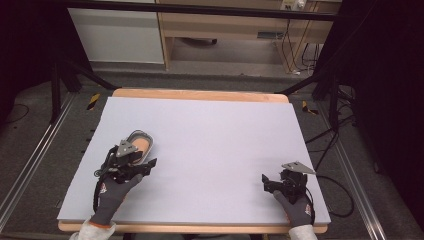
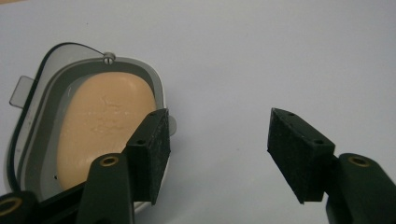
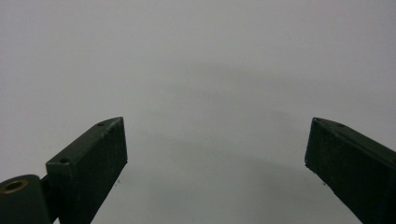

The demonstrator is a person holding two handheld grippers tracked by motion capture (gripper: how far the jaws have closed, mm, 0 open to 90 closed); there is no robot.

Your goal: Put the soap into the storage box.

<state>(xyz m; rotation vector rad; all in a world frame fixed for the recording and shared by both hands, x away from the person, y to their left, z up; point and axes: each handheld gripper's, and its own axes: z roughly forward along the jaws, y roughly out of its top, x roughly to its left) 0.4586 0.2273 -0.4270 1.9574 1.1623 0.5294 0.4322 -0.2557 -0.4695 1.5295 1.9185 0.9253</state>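
Observation:
A peach bar of soap (image 2: 100, 126) lies in an open grey soap case (image 2: 42, 140) with a clear lid edge, on the left of the pale mat (image 1: 210, 140). In the high view the soap case (image 1: 140, 141) sits just beyond my left gripper (image 1: 142, 161). My left gripper (image 2: 217, 149) is open; its left fingertip (image 2: 152, 149) overlaps the case's right rim, and only bare mat lies between the jaws. My right gripper (image 1: 268, 183) rests near the mat's front right. In its own view the right gripper (image 3: 215, 154) is open wide over bare mat.
The mat covers a wooden table (image 1: 200, 94) whose edge shows at the back. Black frame legs (image 1: 75, 75) and cables (image 1: 325, 145) stand beside the table on the floor. A gloved hand (image 1: 112, 197) holds each gripper from the front edge.

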